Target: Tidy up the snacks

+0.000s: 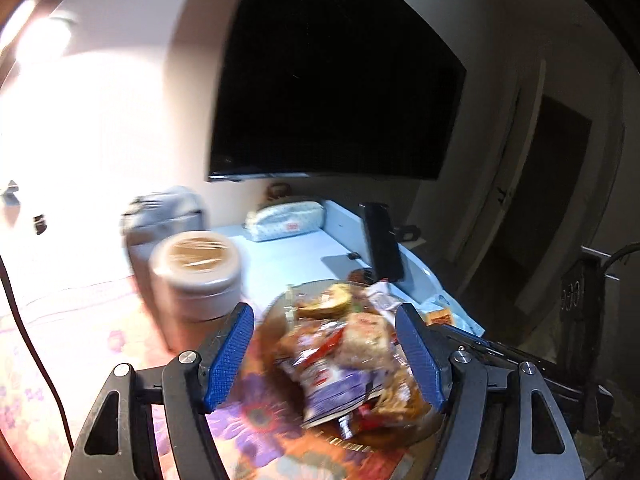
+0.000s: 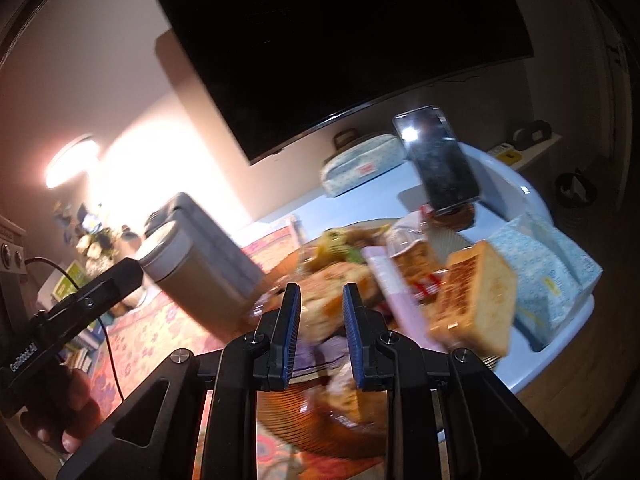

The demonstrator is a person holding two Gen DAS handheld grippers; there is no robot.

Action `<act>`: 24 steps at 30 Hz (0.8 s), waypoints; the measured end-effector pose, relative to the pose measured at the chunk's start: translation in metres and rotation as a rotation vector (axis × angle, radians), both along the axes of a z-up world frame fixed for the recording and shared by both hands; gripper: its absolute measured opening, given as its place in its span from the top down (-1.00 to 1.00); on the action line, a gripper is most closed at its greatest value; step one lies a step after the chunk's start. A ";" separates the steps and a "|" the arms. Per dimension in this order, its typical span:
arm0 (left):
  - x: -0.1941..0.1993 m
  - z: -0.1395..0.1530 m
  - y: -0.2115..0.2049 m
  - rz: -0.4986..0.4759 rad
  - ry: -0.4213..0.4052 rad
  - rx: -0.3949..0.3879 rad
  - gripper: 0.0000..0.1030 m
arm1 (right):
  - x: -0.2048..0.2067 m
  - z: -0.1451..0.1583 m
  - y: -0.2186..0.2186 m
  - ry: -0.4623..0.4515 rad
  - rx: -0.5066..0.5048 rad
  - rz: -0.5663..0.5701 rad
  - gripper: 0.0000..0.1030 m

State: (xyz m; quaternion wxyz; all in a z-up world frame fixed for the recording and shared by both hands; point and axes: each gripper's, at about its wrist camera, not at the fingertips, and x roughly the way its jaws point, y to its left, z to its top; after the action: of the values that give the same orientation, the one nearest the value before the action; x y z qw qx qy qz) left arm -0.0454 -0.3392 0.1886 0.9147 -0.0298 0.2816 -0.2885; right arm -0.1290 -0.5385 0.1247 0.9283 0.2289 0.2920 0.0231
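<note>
Above snack bowl (image 1: 276, 320), left gripper (image 1: 324, 356) agape

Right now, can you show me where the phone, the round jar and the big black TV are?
phone (image 2: 440, 160), right wrist view, middle of its dark screen.
round jar (image 1: 196, 254), left wrist view, its tan lid.
TV (image 1: 332, 80), left wrist view, middle of its screen.

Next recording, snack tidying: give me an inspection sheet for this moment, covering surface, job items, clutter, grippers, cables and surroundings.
Surface: pale blue table, flowered cloth over its near part.
Job's things: amber bowl heaped with snack packets; views blurred.
Clutter: lidded jar, grey bag, dotted pouch, propped phone, tissue pack.
Grippers: left gripper open above the packets; right gripper shut, nothing visibly gripped.
Cables: dark cable crossing the cloth.
Surroundings: wall television, wall lamp.
</note>
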 end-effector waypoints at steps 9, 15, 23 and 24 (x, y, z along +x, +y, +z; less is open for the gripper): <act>-0.029 0.004 0.126 0.267 -0.043 0.020 -0.36 | 0.012 0.012 0.082 0.001 -0.051 0.146 0.55; -0.038 -0.019 0.208 0.492 -0.037 0.109 -0.36 | 0.026 0.009 0.166 0.007 -0.119 0.280 0.43; -0.037 -0.079 0.278 0.700 -0.008 0.276 -0.43 | 0.058 -0.040 0.286 0.086 -0.188 0.472 0.39; -0.035 -0.088 0.283 0.703 -0.003 0.295 -0.46 | 0.062 -0.046 0.297 0.080 -0.192 0.489 0.39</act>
State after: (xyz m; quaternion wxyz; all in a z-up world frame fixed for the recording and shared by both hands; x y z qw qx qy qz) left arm -0.0799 -0.0565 0.1006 0.9527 0.0078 0.2913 0.0865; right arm -0.0672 -0.2416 0.0782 0.9003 0.0633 0.3761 0.2098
